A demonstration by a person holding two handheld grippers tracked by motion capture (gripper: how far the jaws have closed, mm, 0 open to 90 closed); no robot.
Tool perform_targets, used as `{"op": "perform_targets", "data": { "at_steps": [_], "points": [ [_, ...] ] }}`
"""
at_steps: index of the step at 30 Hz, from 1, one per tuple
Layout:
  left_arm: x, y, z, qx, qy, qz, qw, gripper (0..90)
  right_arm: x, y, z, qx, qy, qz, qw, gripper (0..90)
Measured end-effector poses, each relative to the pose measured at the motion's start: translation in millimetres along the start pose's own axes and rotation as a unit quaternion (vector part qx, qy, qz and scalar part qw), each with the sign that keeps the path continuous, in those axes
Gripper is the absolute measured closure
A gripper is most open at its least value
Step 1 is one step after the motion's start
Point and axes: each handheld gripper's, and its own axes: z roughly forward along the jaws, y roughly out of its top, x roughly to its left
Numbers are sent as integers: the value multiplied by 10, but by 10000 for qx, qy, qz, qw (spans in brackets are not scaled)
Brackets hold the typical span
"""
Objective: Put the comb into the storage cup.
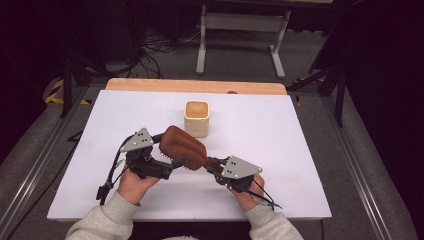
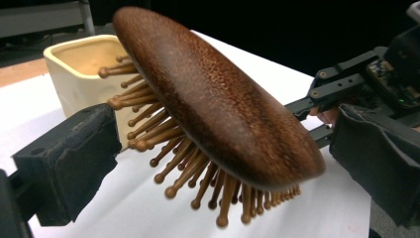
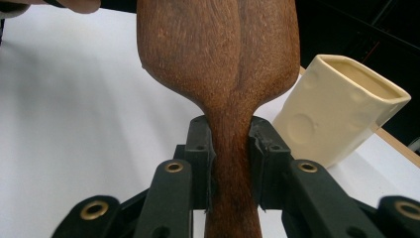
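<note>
Wooden hairbrush held over the white tabletop (image 1: 280, 150)

Right gripper (image 1: 218, 169) has its jaws clamped on the hairbrush (image 1: 184, 146) handle; left gripper (image 1: 167, 165) jaws stand apart around the brush head, bristles down. Cream cup (image 1: 196, 118) stands at 12 o'clock just beyond the brush.
</note>
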Motion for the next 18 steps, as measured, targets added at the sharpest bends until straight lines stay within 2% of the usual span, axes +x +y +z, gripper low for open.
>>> {"op": "perform_targets", "data": {
  "at_steps": [3,5,8,12,14,16,18],
  "points": [
    [-6,-2,37,83,-9,-4,10000,4,2,0,0,-8,-8,-2,10000,729],
    [-10,-8,53,73,-100,-79,9999,5,4,-1,3,-4,-6,-5,10000,729],
    [-6,-7,60,72,-81,-60,9999,16,7,-1,7,-2,-6,-13,10000,729],
    [-2,-11,76,107,-25,-136,9998,96,18,-3,22,9,-7,-31,10000,728],
    [15,-15,75,112,-92,-237,9996,122,23,-5,24,34,-36,-74,10000,728],
    [26,-21,78,147,-66,-227,9996,129,20,-10,29,59,-30,-79,9999,727],
    [48,-33,89,188,-118,-306,9993,141,24,-13,34,99,-66,-105,9999,727]
  ]
}}
